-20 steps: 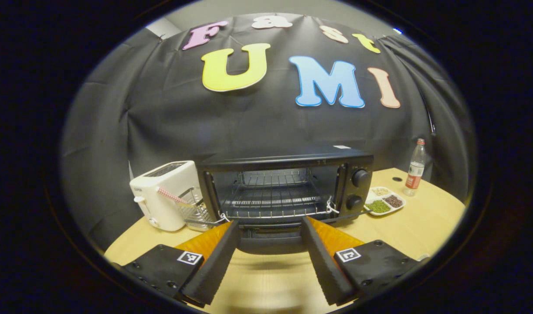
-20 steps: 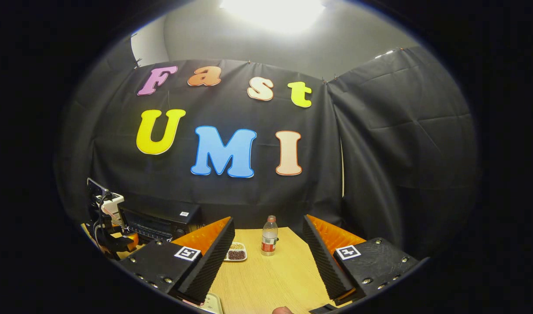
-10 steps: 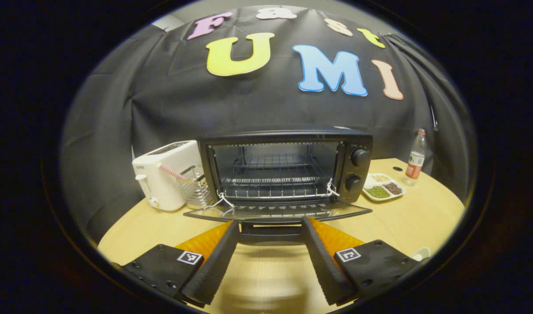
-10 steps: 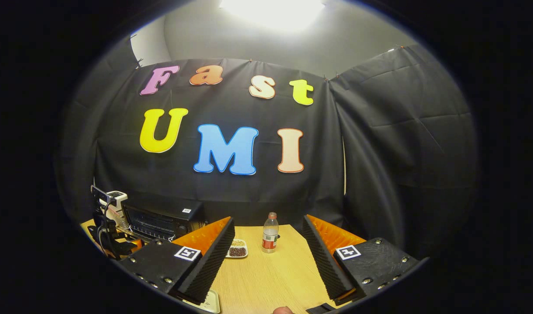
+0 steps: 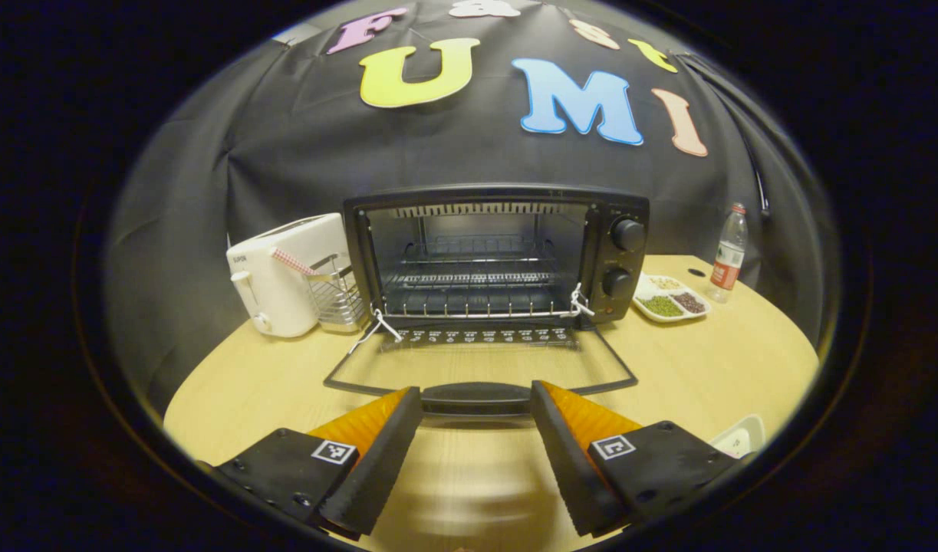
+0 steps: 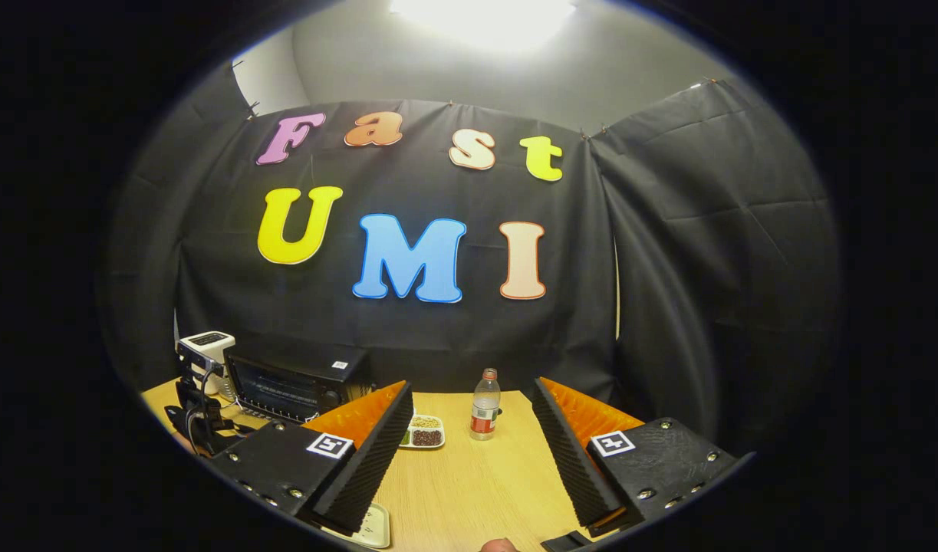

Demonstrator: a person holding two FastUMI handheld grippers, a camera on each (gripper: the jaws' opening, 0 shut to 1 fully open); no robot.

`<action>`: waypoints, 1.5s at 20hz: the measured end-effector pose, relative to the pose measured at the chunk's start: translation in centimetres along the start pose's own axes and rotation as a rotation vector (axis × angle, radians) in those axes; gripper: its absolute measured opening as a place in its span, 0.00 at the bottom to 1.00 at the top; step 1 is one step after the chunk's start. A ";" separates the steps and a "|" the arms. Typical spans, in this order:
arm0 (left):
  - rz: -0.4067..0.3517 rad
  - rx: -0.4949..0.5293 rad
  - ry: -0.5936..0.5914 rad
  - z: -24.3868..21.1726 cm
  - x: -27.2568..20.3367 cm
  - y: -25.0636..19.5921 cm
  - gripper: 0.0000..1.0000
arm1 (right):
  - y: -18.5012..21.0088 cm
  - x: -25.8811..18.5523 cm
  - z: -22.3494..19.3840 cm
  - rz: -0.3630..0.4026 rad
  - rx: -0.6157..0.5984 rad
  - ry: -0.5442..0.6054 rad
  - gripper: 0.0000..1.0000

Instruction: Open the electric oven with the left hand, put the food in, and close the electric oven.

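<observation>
The oven (image 5: 499, 257) sits at the back of the desk (image 5: 714, 360), between a white toaster (image 5: 281, 284) and a plate of beans (image 5: 668, 299). Its door (image 5: 480, 360) is already down, almost flat on the desk. I think the step in hand is finishing the opening. To do it well, lower the door gently until it rests, then let go and move straight back so the door does not spring up. After that the food must go in. A white dish (image 6: 369, 525) peeks out low in the right gripper view, but I cannot tell what is on it.

The oven is a black box with two round knobs (image 5: 622, 257) on its right side. Inside is a shiny wire rack (image 5: 476, 307). The door has a glass middle and a dark handle (image 5: 476, 395) at its front edge.

The left tongs (image 5: 476, 429) are wide open. The handle lies between the two tips, and I cannot tell if they touch it. The right tongs (image 6: 472, 452) are wide open too and hold nothing, pointing at a bottle (image 6: 484, 414) well apart from the oven.
</observation>
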State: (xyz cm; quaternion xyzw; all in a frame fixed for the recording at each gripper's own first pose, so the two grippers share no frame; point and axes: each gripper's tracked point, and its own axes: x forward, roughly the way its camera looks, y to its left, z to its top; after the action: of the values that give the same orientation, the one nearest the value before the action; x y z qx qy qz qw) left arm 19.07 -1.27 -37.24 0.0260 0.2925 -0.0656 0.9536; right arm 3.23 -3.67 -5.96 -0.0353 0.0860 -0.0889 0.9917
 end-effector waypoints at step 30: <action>0.156 -0.055 -0.568 21.3 -27.3 5.0 0.99 | 12.3 -0.6 -21.7 0.602 0.346 0.872 0.98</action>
State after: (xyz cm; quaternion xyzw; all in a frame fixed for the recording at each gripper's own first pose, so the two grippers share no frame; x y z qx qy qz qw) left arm 9.17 4.81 -4.21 0.0030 0.0128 0.0113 0.9998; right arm 0.86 7.37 -28.23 0.1940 0.4789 0.1792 0.8372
